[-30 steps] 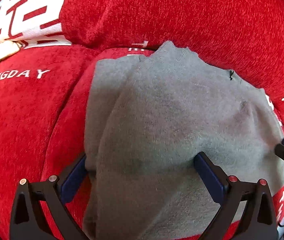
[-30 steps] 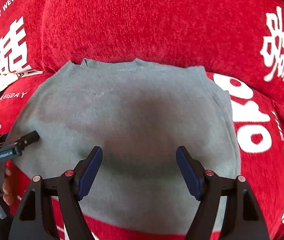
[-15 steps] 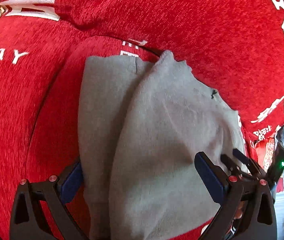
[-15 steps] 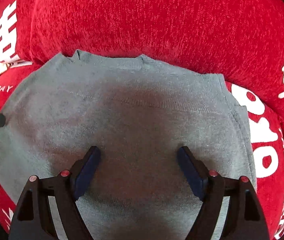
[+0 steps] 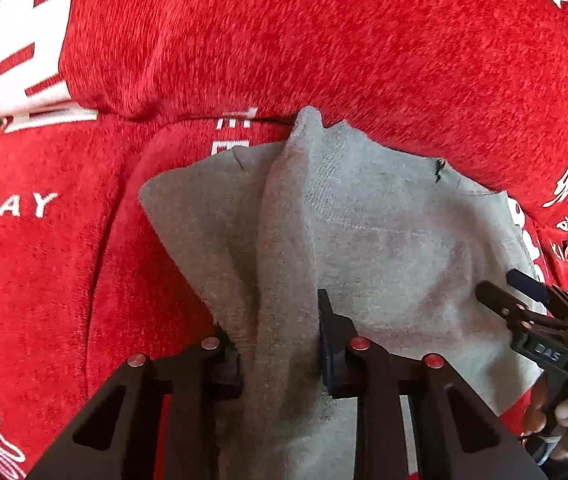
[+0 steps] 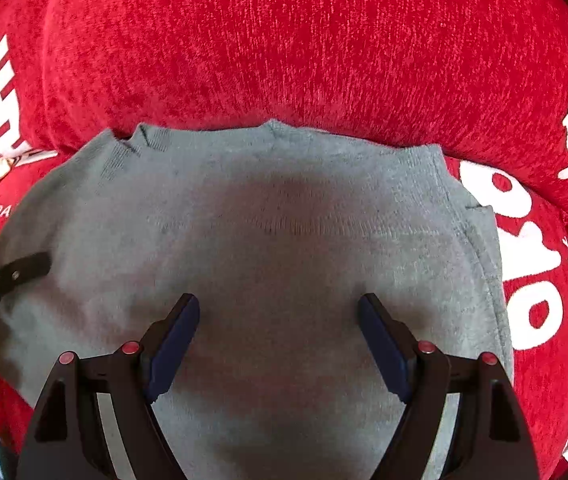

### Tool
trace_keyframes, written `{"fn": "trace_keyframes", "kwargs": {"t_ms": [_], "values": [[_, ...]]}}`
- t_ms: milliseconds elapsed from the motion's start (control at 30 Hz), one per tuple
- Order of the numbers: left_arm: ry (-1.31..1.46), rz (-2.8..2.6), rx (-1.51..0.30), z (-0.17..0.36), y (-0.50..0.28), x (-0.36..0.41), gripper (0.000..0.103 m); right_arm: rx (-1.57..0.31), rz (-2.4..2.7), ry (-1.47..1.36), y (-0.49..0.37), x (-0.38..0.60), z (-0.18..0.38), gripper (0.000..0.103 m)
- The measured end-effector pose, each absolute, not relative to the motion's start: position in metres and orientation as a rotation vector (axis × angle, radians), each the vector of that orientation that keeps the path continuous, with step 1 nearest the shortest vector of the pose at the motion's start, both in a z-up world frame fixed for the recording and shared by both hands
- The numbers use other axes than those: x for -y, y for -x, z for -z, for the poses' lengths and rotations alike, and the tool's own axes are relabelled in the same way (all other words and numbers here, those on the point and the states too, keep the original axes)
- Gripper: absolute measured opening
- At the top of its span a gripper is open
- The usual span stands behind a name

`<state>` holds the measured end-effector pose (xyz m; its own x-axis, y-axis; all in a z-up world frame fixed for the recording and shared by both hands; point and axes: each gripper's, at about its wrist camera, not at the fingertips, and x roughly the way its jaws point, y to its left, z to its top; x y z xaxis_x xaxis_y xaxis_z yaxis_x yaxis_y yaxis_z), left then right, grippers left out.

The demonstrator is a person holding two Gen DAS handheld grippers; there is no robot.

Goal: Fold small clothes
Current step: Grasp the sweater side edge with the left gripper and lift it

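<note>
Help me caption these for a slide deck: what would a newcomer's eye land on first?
The vivid red cover with white lettering fills both views, and the grey garment lies spread across it in the middle. In the left wrist view, the left gripper is pinched on a raised ridge of that grey cloth near the bottom centre. The right gripper hangs open over the flat cloth.

A small grey knit sweater [image 6: 284, 240] lies spread on the red seat, its ribbed neckline against the backrest. Along its left side a ridge of fabric [image 5: 284, 280] is gathered up, raised above the flat part.
</note>
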<state>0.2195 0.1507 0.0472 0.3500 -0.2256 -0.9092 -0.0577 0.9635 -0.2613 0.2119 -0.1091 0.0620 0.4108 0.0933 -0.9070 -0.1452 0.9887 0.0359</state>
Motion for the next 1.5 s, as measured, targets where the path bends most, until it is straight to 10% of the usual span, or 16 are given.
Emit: {"fn": "trace_keyframes", "kwargs": {"t_ms": [367, 1500], "values": [[0.319, 0.09, -1.262, -0.058, -0.229, -0.157, 0.025, -1.147, -0.048, 0.168, -0.269, 0.08, -0.039, 0.102], [0.312, 0.056, -1.272, -0.094, -0.228, -0.143, 0.014, -1.145, -0.1, -0.022, -0.25, 0.104, -0.07, 0.103]]}}
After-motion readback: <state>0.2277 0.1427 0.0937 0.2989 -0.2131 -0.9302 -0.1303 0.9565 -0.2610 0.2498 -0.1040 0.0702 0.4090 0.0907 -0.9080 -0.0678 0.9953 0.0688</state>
